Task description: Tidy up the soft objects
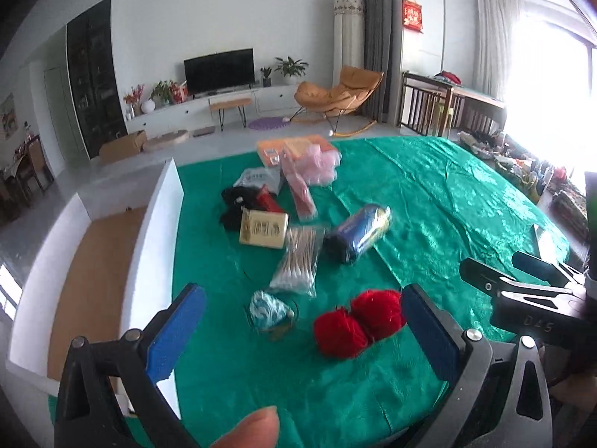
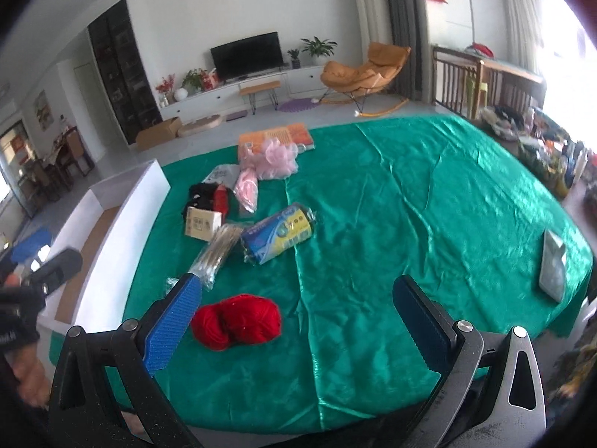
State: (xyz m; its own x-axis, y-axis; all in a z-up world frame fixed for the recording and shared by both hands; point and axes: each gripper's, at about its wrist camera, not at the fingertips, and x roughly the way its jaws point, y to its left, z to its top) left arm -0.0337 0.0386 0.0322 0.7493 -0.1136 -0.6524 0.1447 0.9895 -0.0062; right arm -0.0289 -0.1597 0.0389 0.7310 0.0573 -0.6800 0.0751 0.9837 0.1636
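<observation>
On the green cloth (image 1: 429, 201) (image 2: 410, 205) lies a scatter of items: red yarn balls (image 1: 358, 321) (image 2: 237, 321), a bag of cotton swabs (image 1: 298, 257) (image 2: 214, 257), a blue roll pack (image 1: 363, 233) (image 2: 280, 237), a teal pouch (image 1: 268, 310), a beige box (image 1: 264, 228) (image 2: 203, 223), black fabric (image 1: 235, 205) (image 2: 199, 192) and a pink mesh puff (image 1: 317, 164) (image 2: 278, 160). My left gripper (image 1: 304, 330) hangs open above the yarn and pouch. Open too, my right gripper (image 2: 298, 321) hovers just right of the yarn, holding nothing.
A white open box (image 1: 160, 239) (image 2: 123, 224) with a brown bottom stands along the cloth's left edge. An orange packet (image 1: 294, 147) (image 2: 276, 136) lies at the far edge. A grey flat pack (image 2: 553, 270) rests at the right. Clutter lines the right side (image 2: 552, 156).
</observation>
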